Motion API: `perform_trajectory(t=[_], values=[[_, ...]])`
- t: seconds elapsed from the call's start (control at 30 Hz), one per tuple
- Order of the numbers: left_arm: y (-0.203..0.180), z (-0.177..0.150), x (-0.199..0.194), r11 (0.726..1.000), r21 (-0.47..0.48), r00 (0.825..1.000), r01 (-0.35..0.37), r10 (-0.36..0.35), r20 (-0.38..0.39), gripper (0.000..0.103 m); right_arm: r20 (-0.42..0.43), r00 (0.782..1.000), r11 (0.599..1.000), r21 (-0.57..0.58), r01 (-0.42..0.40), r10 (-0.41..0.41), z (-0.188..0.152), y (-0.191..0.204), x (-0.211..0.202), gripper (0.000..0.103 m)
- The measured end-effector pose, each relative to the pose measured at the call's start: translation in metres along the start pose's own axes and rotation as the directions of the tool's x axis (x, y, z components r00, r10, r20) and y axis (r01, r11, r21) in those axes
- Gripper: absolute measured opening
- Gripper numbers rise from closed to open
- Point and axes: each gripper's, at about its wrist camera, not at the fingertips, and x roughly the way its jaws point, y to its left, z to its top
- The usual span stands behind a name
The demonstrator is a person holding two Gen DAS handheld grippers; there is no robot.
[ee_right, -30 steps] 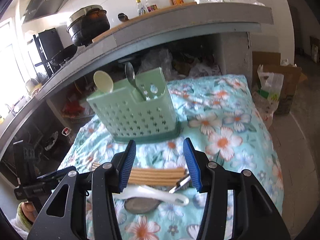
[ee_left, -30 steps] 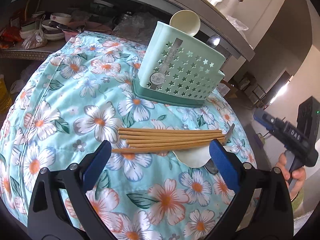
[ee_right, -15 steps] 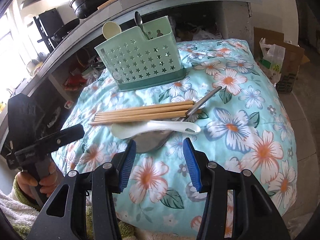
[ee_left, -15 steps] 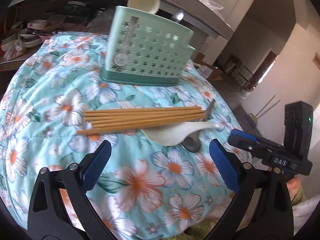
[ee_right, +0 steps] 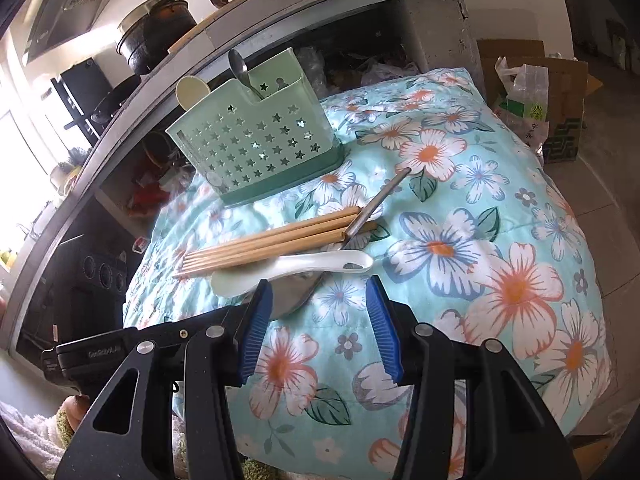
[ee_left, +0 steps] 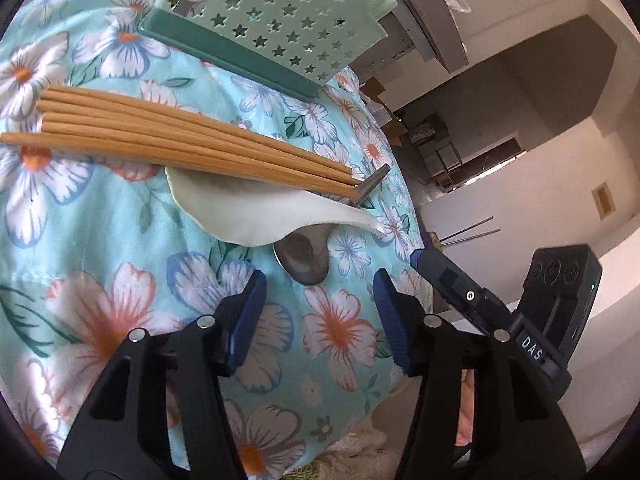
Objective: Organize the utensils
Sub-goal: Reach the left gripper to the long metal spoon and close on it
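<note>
Since a second ago the left gripper (ee_left: 318, 312) has narrowed to half-open and closed in on the steel spoon (ee_left: 304, 254); empty, like the half-open right gripper (ee_right: 318, 320); bamboo chopsticks (ee_right: 272, 246) and white ceramic spoon (ee_right: 296, 268) lie before the green star-holed caddy (ee_right: 256, 144); pickup seems imminent.

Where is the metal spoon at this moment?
The metal spoon lies on the floral cloth in front of the green holder, its bowl under the white spoon, beside the chopsticks.
</note>
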Motion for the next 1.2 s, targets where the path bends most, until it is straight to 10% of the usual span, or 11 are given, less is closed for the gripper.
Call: perform_trajectory(t=[0.57,0.93,1.07,1.2], values=[[0.003,0.004,0.004,0.985,-0.123,0.989,-0.125,0.114,-0.089,0.003,0.047,0.999,0.998,0.065,-0.011,0.008,0.002,-0.023,-0.006,0.047],[0.032,0.002,-0.069,0.961,-0.147,0.971,-0.236,0.230,-0.059,0.003,0.060,0.998,0.999,0.039,-0.014,0.011,0.004,-0.019,-0.007,0.047],[0.043,0.000,-0.076,0.959,-0.193,0.978,-0.207,0.201,-0.048,0.031,0.063,0.998,0.999,0.027,-0.020,0.018,0.005,-0.016,-0.007,0.047],[0.036,-0.004,-0.069,0.961,-0.175,0.977,-0.214,0.212,-0.034,0.036,0.076,0.997,1.000,-0.003,-0.015,0.015,0.005,-0.010,-0.012,0.047]])
